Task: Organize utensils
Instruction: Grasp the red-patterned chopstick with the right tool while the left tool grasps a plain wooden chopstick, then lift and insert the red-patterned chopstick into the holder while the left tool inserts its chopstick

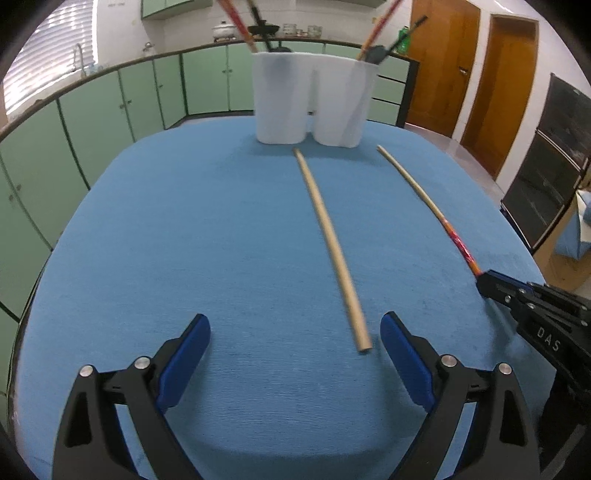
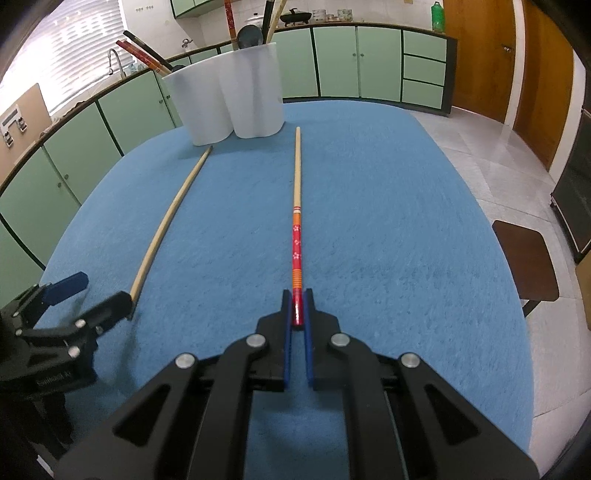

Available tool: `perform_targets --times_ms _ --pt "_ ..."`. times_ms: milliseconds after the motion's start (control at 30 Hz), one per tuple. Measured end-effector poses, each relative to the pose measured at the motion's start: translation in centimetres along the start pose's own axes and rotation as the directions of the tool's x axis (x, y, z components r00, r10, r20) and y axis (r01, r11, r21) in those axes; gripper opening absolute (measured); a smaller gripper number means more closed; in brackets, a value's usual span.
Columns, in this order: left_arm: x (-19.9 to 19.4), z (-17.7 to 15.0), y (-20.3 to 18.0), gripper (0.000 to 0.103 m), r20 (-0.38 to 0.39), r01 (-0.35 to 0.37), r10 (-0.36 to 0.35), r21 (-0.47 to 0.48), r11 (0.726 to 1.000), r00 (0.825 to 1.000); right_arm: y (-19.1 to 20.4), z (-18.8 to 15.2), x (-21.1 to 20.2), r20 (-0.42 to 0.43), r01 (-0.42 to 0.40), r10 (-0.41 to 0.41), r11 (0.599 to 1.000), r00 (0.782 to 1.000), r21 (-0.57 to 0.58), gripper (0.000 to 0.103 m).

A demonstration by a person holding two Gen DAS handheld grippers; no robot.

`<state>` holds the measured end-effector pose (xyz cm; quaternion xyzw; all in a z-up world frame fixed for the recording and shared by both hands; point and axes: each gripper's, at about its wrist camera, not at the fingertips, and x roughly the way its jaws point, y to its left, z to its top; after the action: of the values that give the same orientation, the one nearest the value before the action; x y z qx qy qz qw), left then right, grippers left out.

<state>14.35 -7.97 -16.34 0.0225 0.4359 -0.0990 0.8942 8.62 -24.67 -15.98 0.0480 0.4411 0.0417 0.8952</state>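
So the right gripper (image 2: pixel 297 295) has its blue pads squeezed nearly together on the red end of the decorated chopstick (image 2: pixel 296 206), and the stick runs straight out ahead of it across the table. The left gripper (image 1: pixel 295 334) is spread wide with nothing between its pads. The plain wooden chopstick (image 1: pixel 327 236) lies with its near end just inside the right-hand pad of that gripper, not touching it as far as I can tell. From the right wrist view that same plain stick sits off to the left, its near end right at the tip of the left gripper's black finger.

Everything sits on a blue cloth-covered table (image 1: pixel 184 229). Straight ahead of both grippers, at the far edge, stands a white holder (image 1: pixel 314 98) with lobed compartments, and both chopsticks point roughly toward it, stopping a bit short. Sticking out of the holder are more chopsticks and some dark-handled utensils.

Behind the table there's a run of pale green cabinets (image 2: pixel 354 62) under a counter with pots and a green bottle (image 2: pixel 438 15), a sink tap by a bright blinded window on the left, and wooden doors (image 1: pixel 443 62) on the right. A brown stool (image 2: pixel 524 258) stands right of the table.

The decorated chopstick is plain wood at the far half, then orange bands and a red section with small white flowers.
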Motion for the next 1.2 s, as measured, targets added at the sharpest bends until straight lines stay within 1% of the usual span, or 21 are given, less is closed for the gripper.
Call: perform_targets --times_ms 100,167,233,300,333,400,500,533,567,600,633,700,800,833,1033,1200 --pt "0.6 0.0 -0.4 0.088 -0.024 -0.013 0.013 0.014 1.0 1.0 -0.1 0.1 0.1 -0.001 -0.006 0.006 1.0 1.0 0.003 0.005" --pt "0.6 0.1 -0.5 0.088 -0.027 -0.025 0.025 0.019 1.0 0.999 -0.1 0.2 0.2 -0.001 -0.01 0.01 1.0 1.0 0.006 0.005" --pt "0.6 0.1 -0.4 0.083 -0.025 -0.033 0.033 0.017 0.999 0.999 -0.2 0.2 0.3 -0.001 -0.012 0.012 1.0 1.0 0.007 0.005" --pt "0.3 0.0 -0.2 0.069 -0.014 -0.033 0.033 0.012 0.999 0.999 -0.1 0.2 0.3 -0.001 -0.01 0.01 1.0 1.0 0.004 0.005" --pt "0.2 0.0 -0.3 0.065 -0.009 -0.031 0.032 0.012 0.999 0.999 -0.1 0.2 0.3 0.0 -0.007 0.007 1.0 1.0 0.002 0.006" --pt "0.1 0.0 -0.4 0.052 -0.002 -0.027 0.027 0.022 0.999 1.0 -0.1 0.2 0.3 0.0 -0.004 0.004 1.0 1.0 -0.003 0.006" --pt "0.0 -0.1 -0.7 0.042 0.006 -0.023 0.023 0.041 0.999 1.0 0.0 -0.1 0.1 0.002 -0.001 0.001 1.0 1.0 -0.013 0.01" --pt "0.0 -0.1 -0.7 0.039 0.007 -0.021 0.021 0.042 0.999 1.0 0.1 -0.3 -0.1 0.005 0.002 -0.001 1.0 1.0 -0.018 0.012" --pt "-0.1 -0.1 -0.6 0.033 0.009 -0.022 0.021 0.042 0.999 1.0 0.1 -0.4 -0.2 0.008 0.004 -0.003 1.0 1.0 -0.024 0.013" --pt "0.0 -0.1 -0.6 0.028 0.01 -0.022 0.022 0.04 0.999 1.0 0.2 -0.5 -0.3 0.01 0.007 -0.007 1.0 1.0 -0.027 0.013" --pt "-0.1 -0.1 -0.6 0.026 0.01 -0.02 0.02 0.038 0.999 1.0 0.2 -0.5 -0.2 0.009 0.008 -0.008 1.0 1.0 -0.028 0.013" --pt "-0.1 -0.1 -0.5 0.017 0.012 -0.016 0.015 0.035 0.999 1.0 0.2 -0.4 -0.1 0.006 0.009 -0.009 1.0 1.0 -0.03 0.013" --pt "-0.1 -0.1 -0.5 0.008 0.012 -0.013 0.013 0.027 1.0 1.0 0.3 -0.3 -0.1 0.008 0.016 -0.016 0.999 1.0 -0.034 0.008" --pt "-0.1 -0.1 -0.5 0.007 0.012 -0.012 0.012 0.026 1.0 1.0 0.3 -0.3 0.0 0.008 0.017 -0.016 0.999 1.0 -0.034 0.005" --pt "-0.1 -0.1 -0.5 0.007 0.017 -0.012 0.012 0.022 1.0 1.0 0.1 -0.4 -0.2 0.012 0.009 -0.008 1.0 1.0 -0.027 0.005" --pt "-0.8 0.0 -0.2 0.007 0.029 -0.005 0.005 0.007 1.0 1.0 0.0 -0.6 -0.9 0.035 0.003 -0.002 1.0 0.999 -0.023 0.005"
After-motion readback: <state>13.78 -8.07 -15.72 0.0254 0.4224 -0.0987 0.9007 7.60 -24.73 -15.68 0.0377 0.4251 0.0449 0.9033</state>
